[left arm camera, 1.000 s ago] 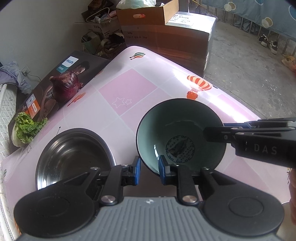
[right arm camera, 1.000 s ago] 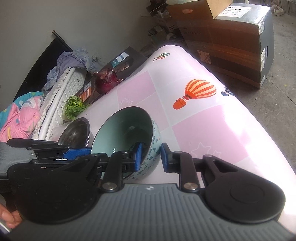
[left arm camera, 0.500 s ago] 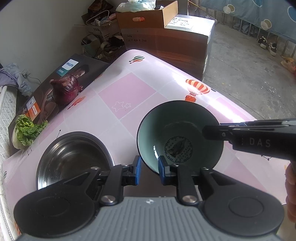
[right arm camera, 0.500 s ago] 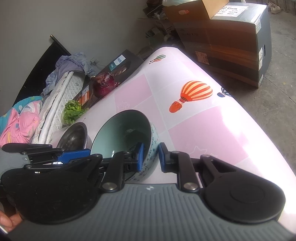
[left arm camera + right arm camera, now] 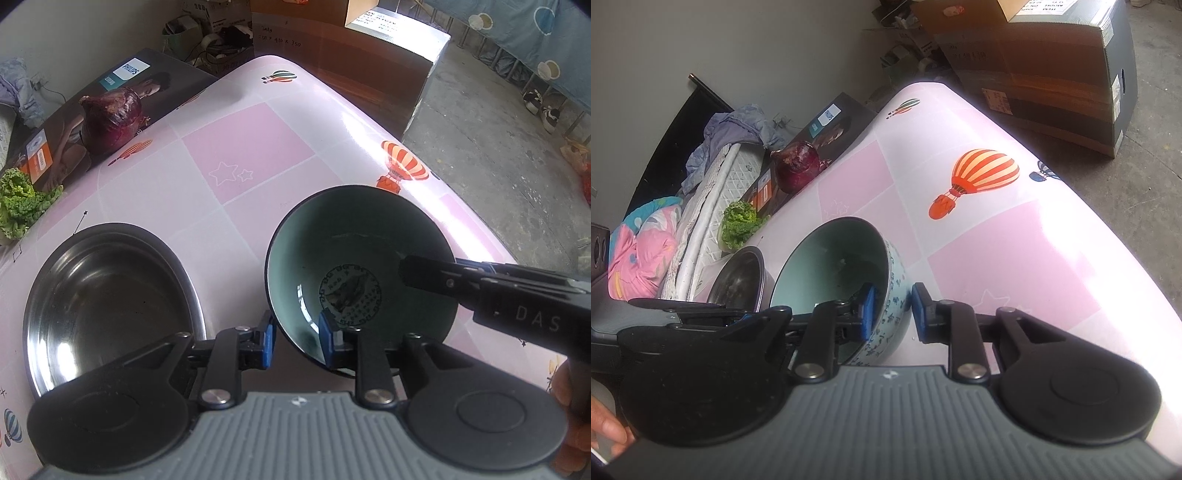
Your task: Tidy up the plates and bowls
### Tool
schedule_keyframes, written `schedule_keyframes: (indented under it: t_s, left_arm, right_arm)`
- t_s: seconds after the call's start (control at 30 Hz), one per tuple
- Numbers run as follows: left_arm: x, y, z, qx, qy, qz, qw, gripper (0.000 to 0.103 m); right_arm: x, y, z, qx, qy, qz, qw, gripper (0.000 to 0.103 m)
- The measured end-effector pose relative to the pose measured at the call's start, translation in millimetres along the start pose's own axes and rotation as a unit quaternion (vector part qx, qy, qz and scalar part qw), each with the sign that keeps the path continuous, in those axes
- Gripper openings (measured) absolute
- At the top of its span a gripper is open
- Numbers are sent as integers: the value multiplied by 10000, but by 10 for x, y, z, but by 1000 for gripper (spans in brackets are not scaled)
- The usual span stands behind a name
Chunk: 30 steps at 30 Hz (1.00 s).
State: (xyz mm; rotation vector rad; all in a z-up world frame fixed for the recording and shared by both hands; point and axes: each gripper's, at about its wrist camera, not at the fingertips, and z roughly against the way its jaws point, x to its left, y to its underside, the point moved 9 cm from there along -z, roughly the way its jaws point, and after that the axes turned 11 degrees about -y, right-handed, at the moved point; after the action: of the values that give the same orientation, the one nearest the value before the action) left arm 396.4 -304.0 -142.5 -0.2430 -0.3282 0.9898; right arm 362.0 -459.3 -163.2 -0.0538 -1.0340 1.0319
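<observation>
A teal ceramic bowl (image 5: 354,254) with a dark rim and patterned outside (image 5: 897,310) is held tilted above the pink table. My left gripper (image 5: 293,338) straddles its near rim, one pad outside and one inside, shut on it. My right gripper (image 5: 890,314) straddles its right rim the same way, shut on it; it also shows in the left wrist view (image 5: 417,273). A steel bowl (image 5: 103,302) sits on the table to the left of the teal bowl, also in the right wrist view (image 5: 738,280).
A red onion (image 5: 110,122) and lettuce (image 5: 18,203) lie on a Philips box (image 5: 125,74) along the table's left edge. Cardboard boxes (image 5: 1052,66) stand on the floor beyond the table's far end. The table's right edge (image 5: 1108,236) drops to concrete floor.
The teal bowl has risen a little and tilted, carried by both grippers. The steel bowl has not moved.
</observation>
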Motion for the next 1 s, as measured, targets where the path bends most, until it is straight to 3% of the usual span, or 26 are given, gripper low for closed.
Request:
schedule_keyframes:
  t_s: [0.6,1.0]
  left_arm:
    - [-12,-24,126,-187,196,97,9996,24]
    - [140,-100,405,-430,293,316,9981,24]
  right_arm:
    - [24,0,0,-28,93,17,10000,22]
    - [270,-130,150,-150,105,208,9996,22]
